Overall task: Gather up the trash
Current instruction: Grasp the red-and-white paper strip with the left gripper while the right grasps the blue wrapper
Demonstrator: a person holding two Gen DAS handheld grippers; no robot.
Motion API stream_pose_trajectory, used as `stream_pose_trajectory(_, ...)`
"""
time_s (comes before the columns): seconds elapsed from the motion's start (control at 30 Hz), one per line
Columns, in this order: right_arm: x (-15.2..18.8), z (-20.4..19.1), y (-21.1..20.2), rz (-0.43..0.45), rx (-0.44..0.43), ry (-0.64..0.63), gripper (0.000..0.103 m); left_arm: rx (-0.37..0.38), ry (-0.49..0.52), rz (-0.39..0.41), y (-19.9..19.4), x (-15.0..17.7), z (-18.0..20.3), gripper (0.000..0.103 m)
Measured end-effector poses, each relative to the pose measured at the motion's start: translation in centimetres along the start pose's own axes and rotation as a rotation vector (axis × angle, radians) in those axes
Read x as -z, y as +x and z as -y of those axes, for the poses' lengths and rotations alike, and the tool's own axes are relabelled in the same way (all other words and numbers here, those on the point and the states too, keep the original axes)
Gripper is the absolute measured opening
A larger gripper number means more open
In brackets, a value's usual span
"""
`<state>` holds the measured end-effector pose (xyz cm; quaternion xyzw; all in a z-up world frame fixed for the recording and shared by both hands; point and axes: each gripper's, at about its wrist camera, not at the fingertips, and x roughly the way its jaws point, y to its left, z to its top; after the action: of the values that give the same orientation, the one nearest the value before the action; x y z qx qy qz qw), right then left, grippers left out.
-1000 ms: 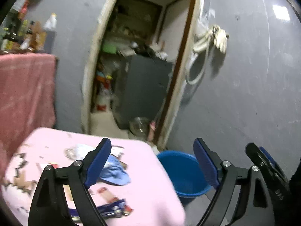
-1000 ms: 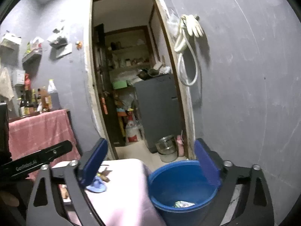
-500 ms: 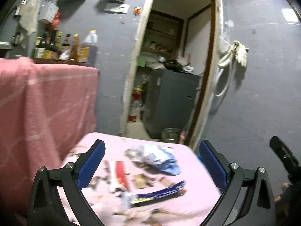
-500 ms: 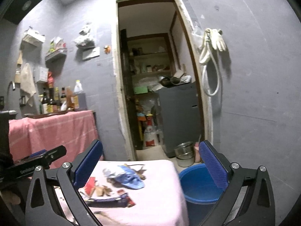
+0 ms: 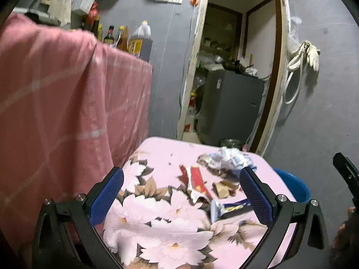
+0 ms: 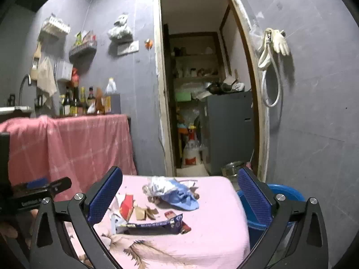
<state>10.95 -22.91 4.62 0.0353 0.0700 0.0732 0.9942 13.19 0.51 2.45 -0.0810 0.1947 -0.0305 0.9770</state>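
Note:
Trash lies on a low table under a pink floral cloth (image 5: pixel 161 219): a crumpled white and blue wrapper (image 5: pixel 226 159), a red packet (image 5: pixel 197 181), brown card scraps (image 5: pixel 222 189) and a long blue wrapper (image 5: pixel 233 207). My left gripper (image 5: pixel 181 196) hangs open over the table's near side, with nothing between its fingers. My right gripper (image 6: pixel 179 197) is open too and frames the same pile: crumpled wrapper (image 6: pixel 172 190), red packet (image 6: pixel 126 206), long blue wrapper (image 6: pixel 152 224). A blue bucket (image 6: pixel 289 192) stands on the floor to the table's right.
A counter draped in red cloth (image 5: pixel 67 103) with several bottles (image 6: pixel 76 103) stands left of the table. Behind the table is an open doorway with a grey cabinet (image 6: pixel 226 130) and a metal pot (image 6: pixel 231 167). A hose and glove (image 6: pixel 271 47) hang on the grey wall.
Both views have swung left, from the blue bucket to the table. The trash pile now sits between each gripper's fingers. The left jaws stand a little wider than before.

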Motion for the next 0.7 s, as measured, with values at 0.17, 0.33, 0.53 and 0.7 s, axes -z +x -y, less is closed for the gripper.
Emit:
stream_pose_trajectory(0.17, 1.5, -0.6, 1.7, -0.059, 0.000, -0.039, 0.103, -0.007, -0.004, -0.043, 1.7, 0.8, -0.8, 0.101)
stream_pose_trajectory(0.33, 2.7, -0.6, 3.9, -0.122, -0.013, -0.060, 0.103, -0.009, -0.001, -0.097, 4.0, 1.3, -0.8, 0.101)
stream_pose_trajectory(0.53, 4.3, 0.0, 6.9, -0.251, -0.004, -0.028, 0.103, 0.018, -0.022, -0.185, 7.0, 1.5, -1.4, 0.101)
stream_pose_trajectory(0.7, 5.4, 0.4, 8.9, -0.346, 0.002, 0.001, 0.098, 0.050, -0.028, -0.248, 9.1, 1.6, -1.3, 0.099)
